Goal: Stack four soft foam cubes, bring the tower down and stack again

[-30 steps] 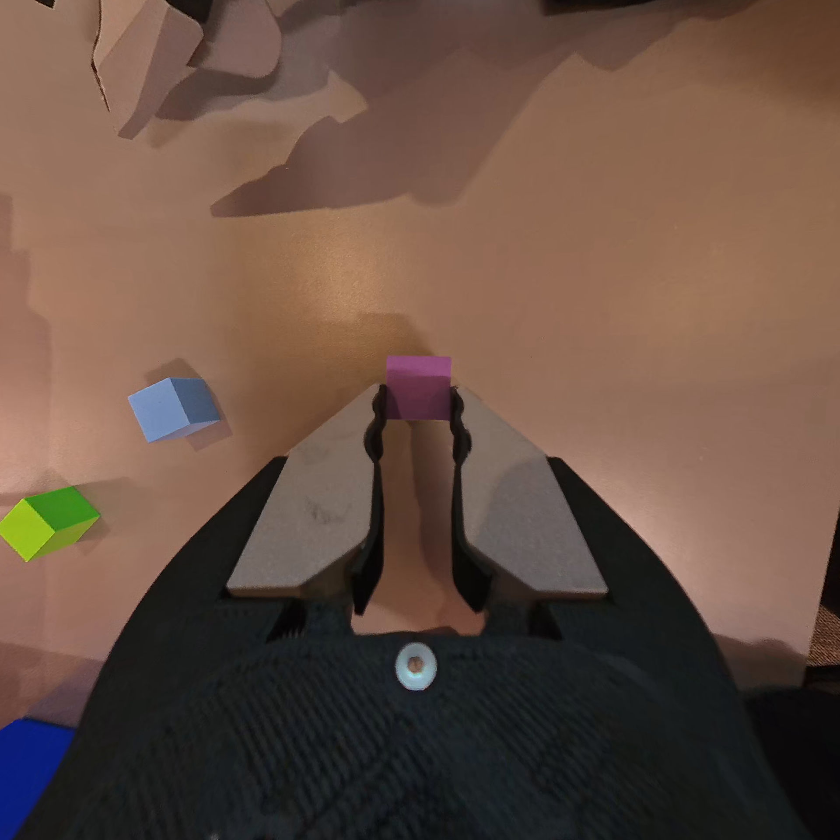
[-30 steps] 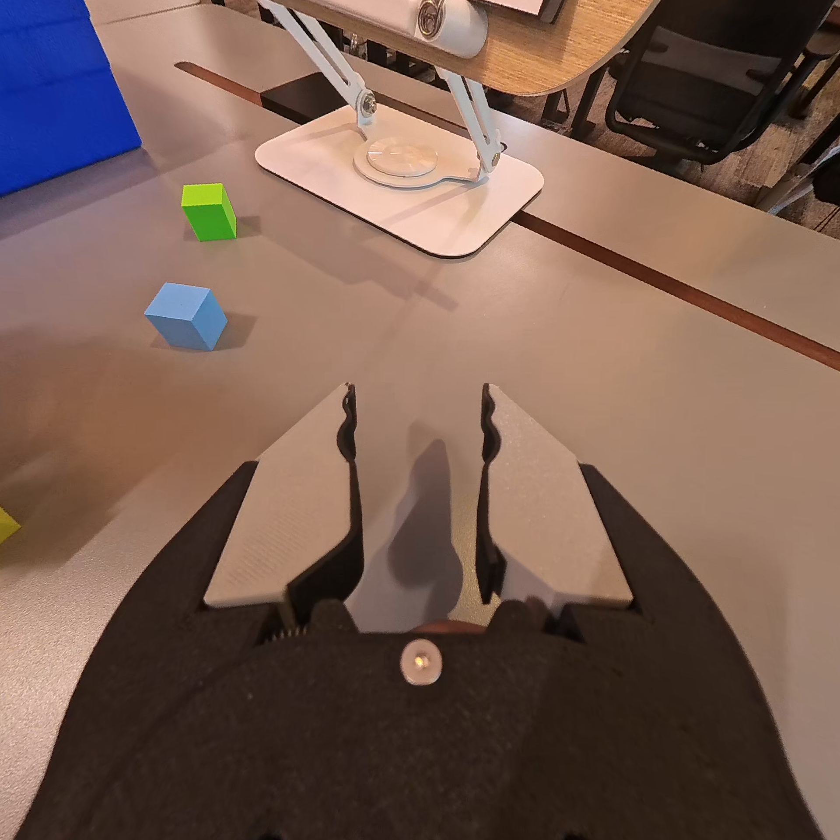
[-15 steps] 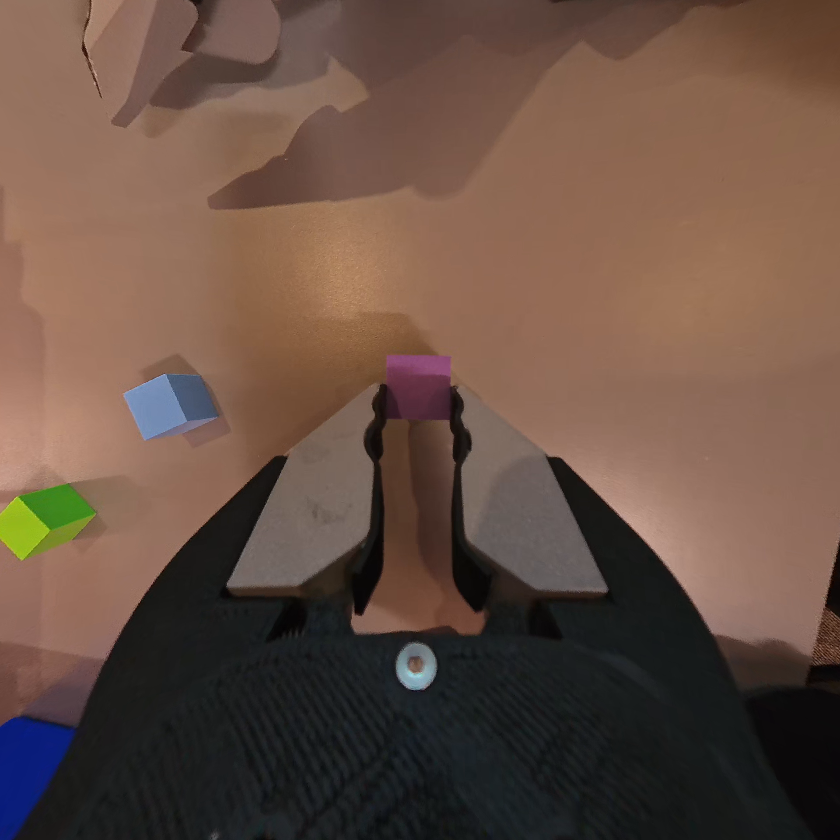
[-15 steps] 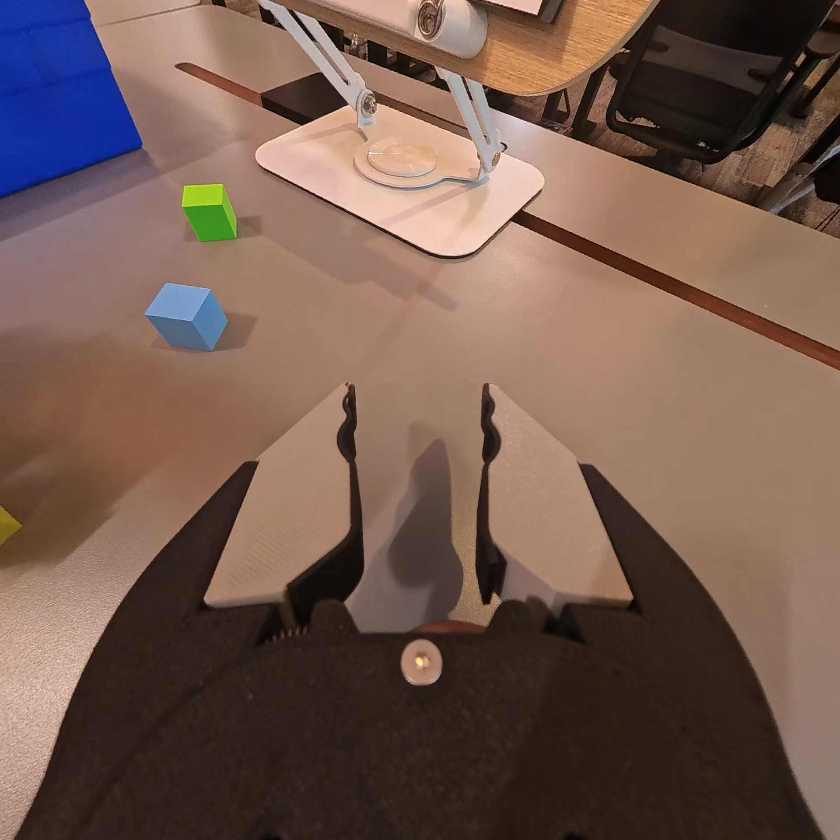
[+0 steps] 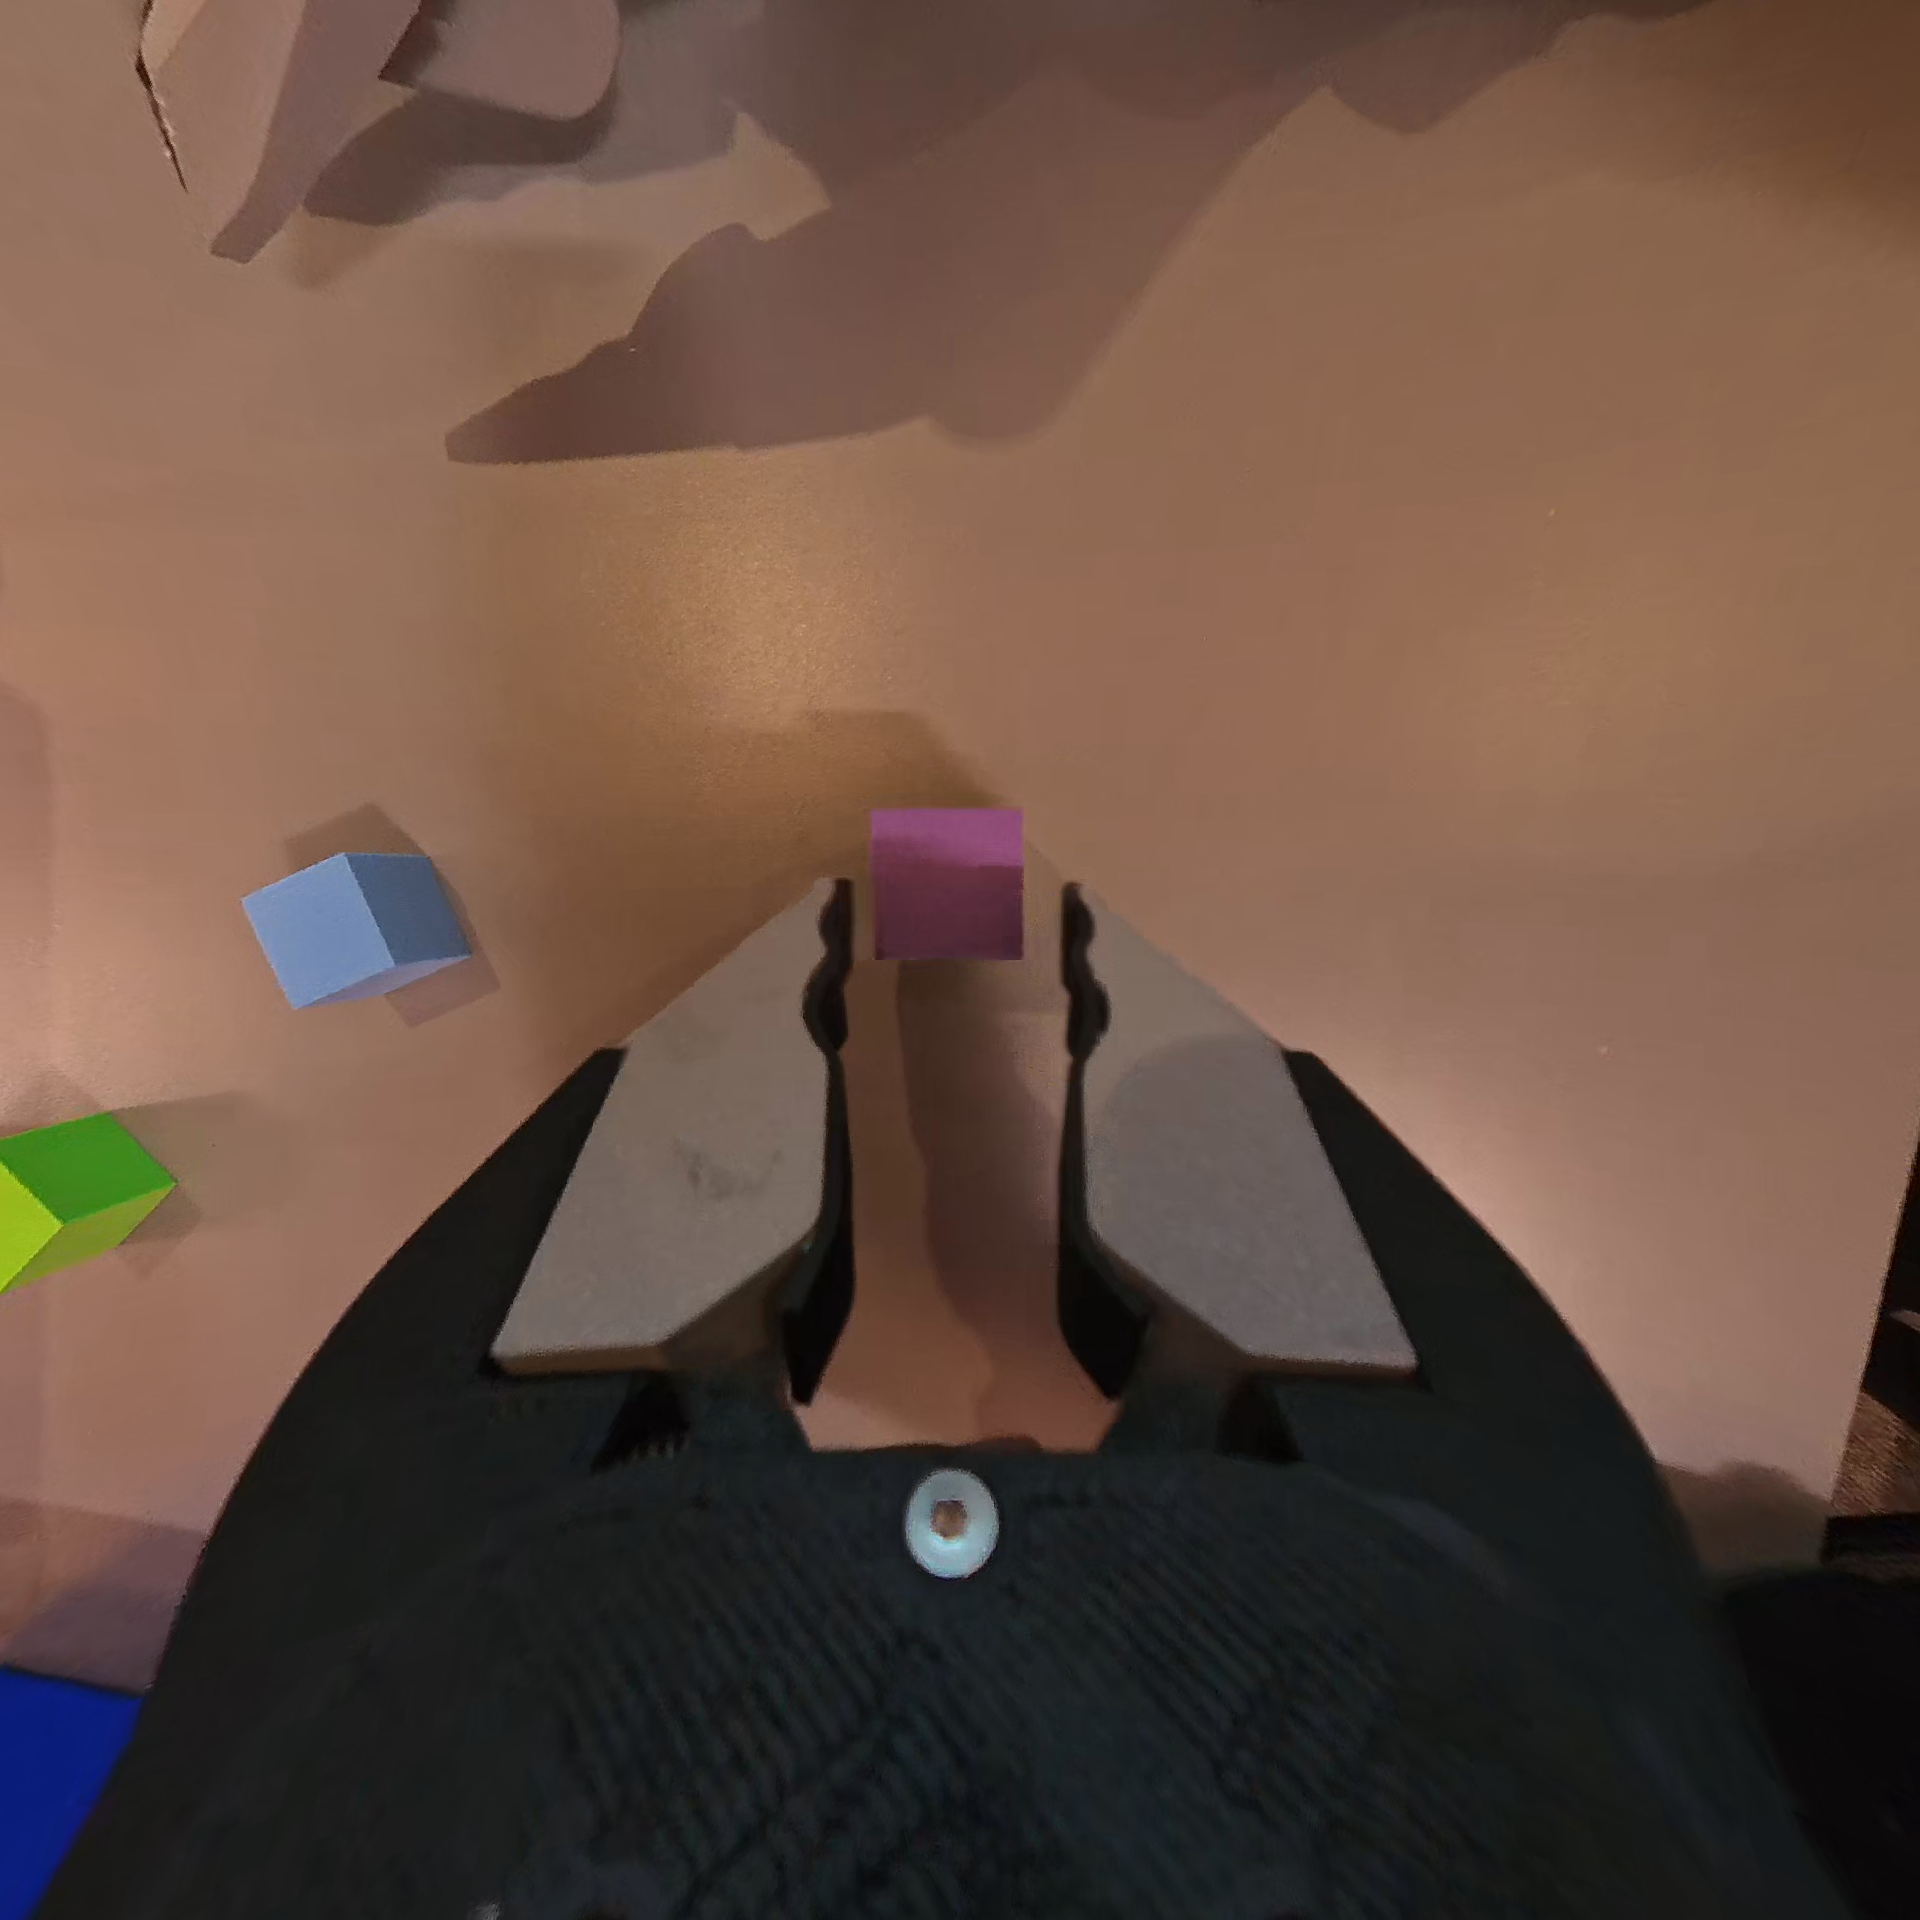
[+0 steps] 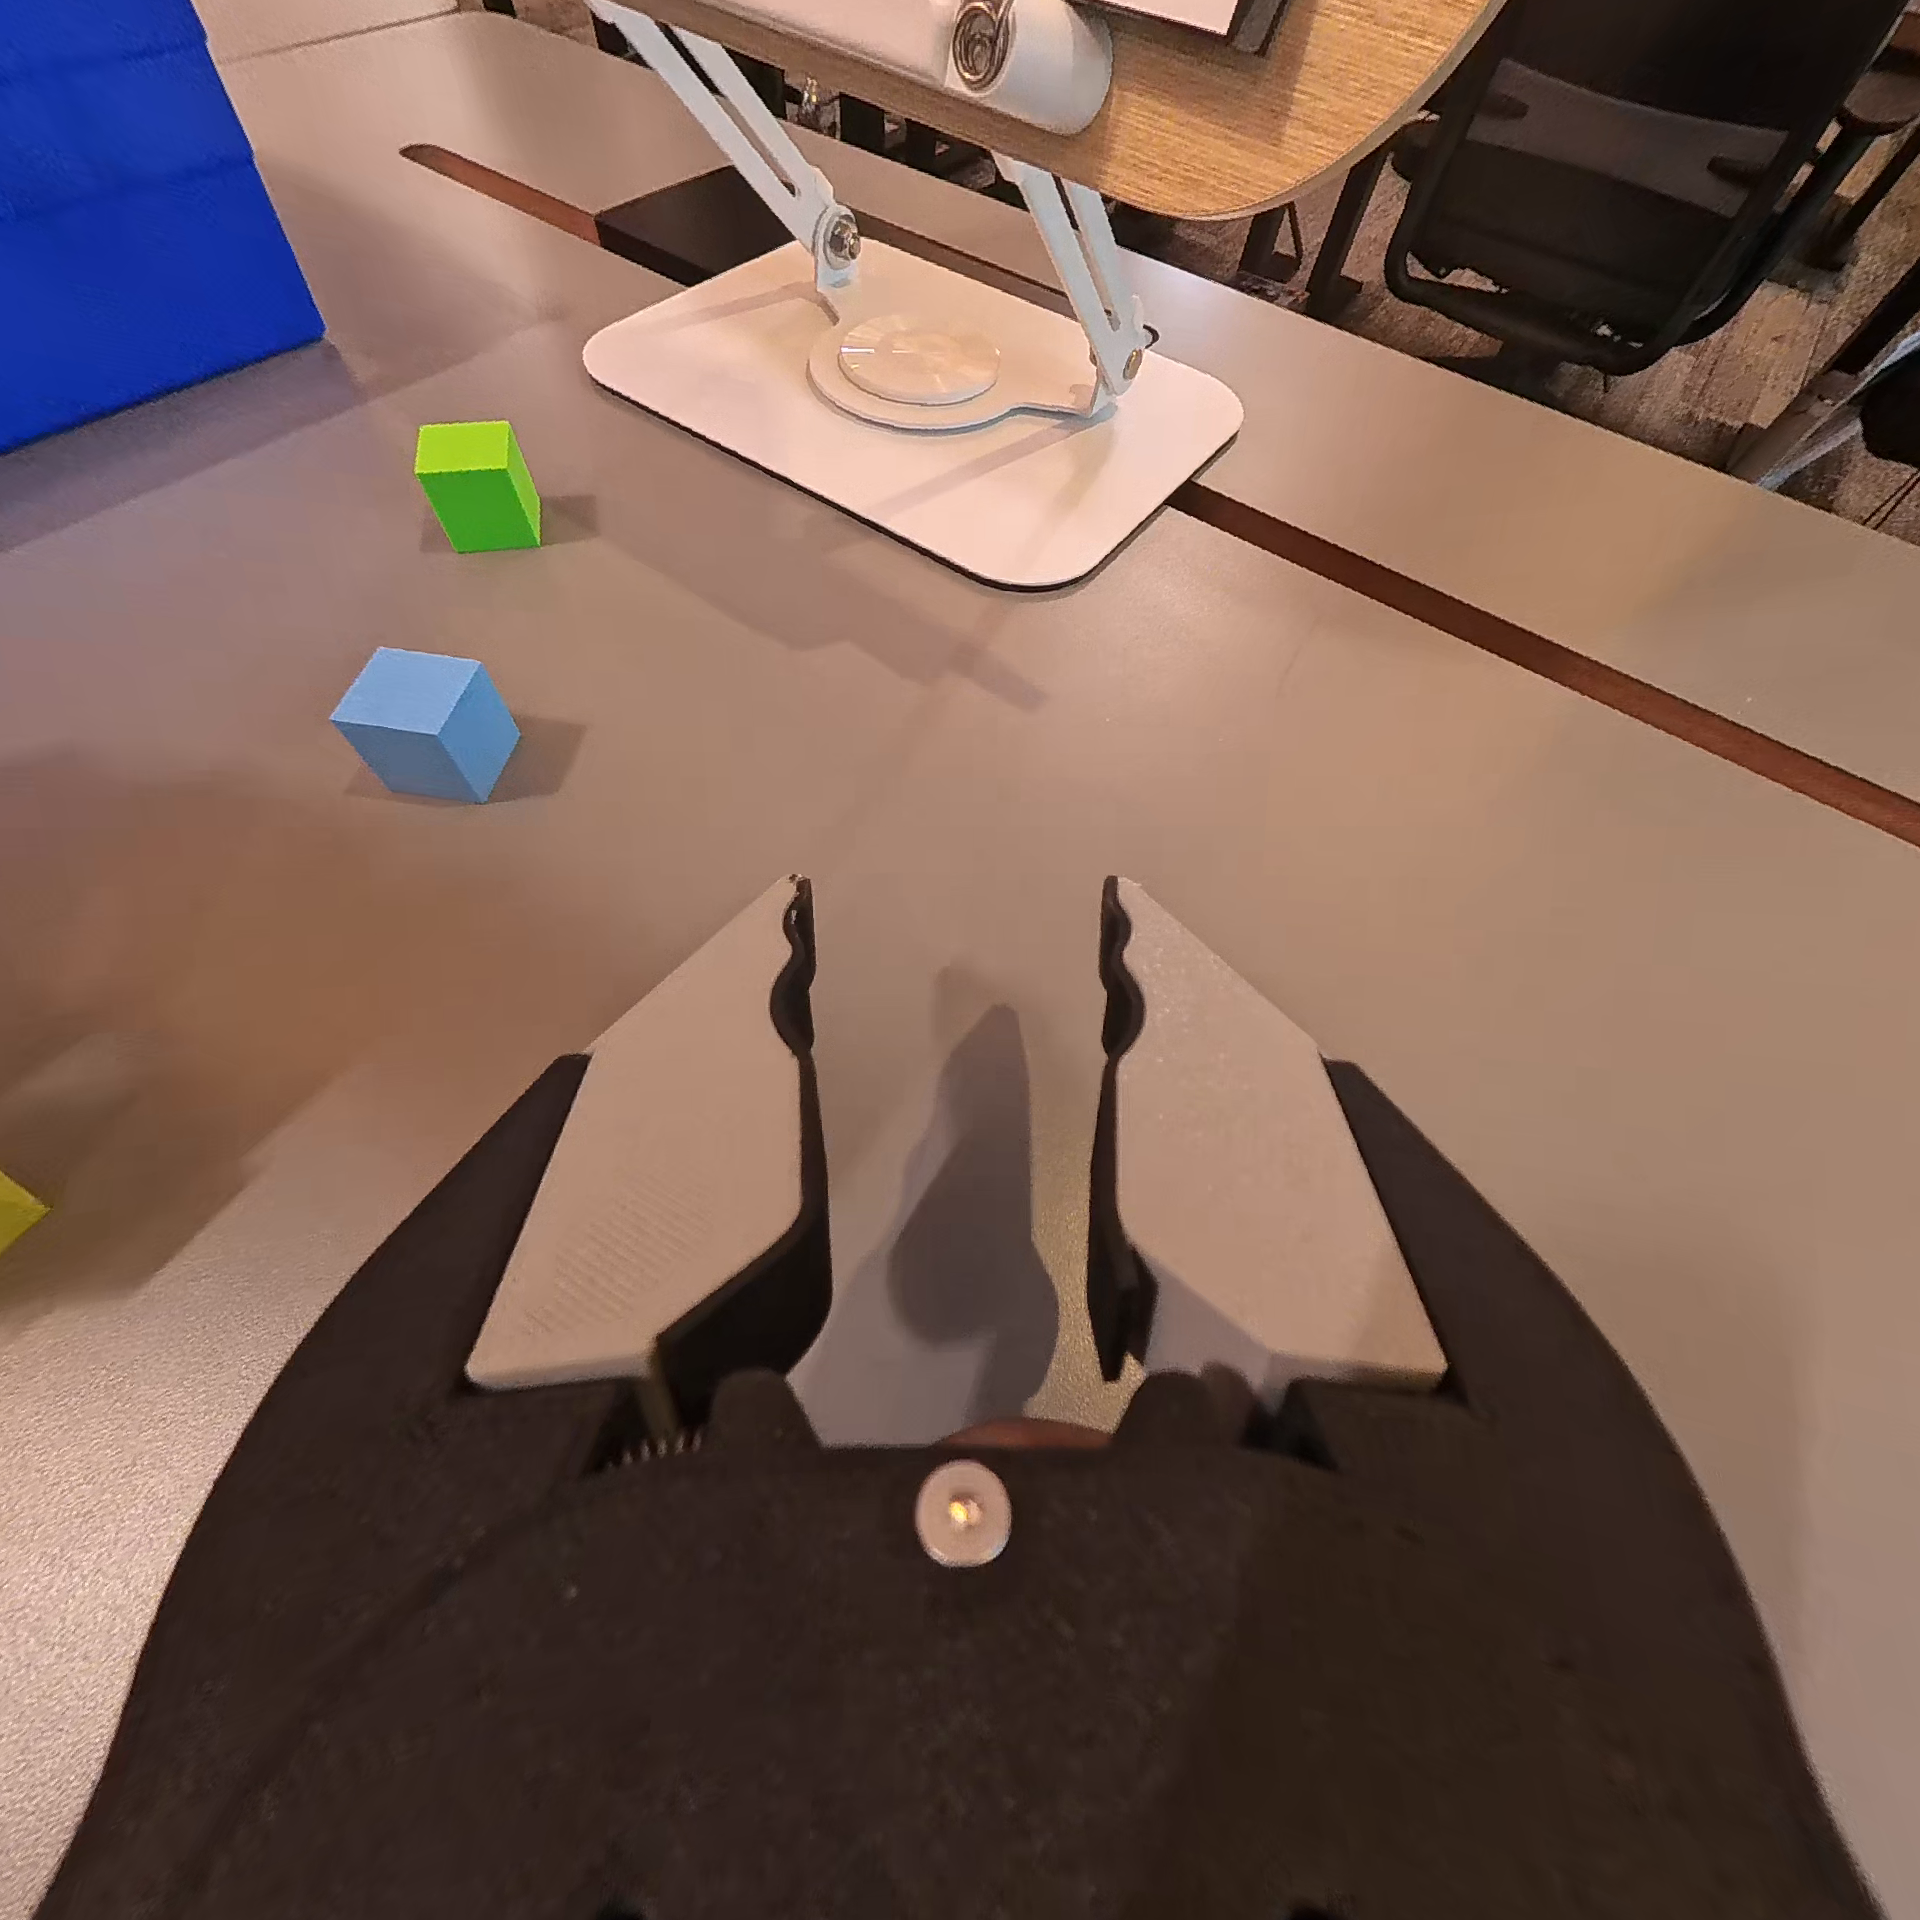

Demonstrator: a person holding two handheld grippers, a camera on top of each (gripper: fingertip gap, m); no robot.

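- While the left gripper point(image 5: 948, 904) looks down at the table point(image 5: 1455, 727), its two fingers stand apart; a purple cube point(image 5: 945, 883) sits between the tips, with a small gap on each side, so nothing squeezes it
- the purple cube rests on the table by itself, with no cube under it or on top of it
- a light blue cube point(image 5: 353, 925) lies to the left of the purple one, turned at an angle; a green cube point(image 5: 78, 1195) lies further left, at the edge of the left wrist view
- the right gripper point(image 6: 956, 904) is wide open with only bare table between its fingers
- in the right wrist view the blue cube point(image 6: 426, 722) and the green cube point(image 6: 478, 483) sit apart from each other, far to the left; a bit of a yellow-green cube point(image 6: 16, 1221) peeks in at the left edge
- a white stand point(image 6: 914, 436) sits further back, and a big blue thing point(image 6: 125, 208) fills the top left corner
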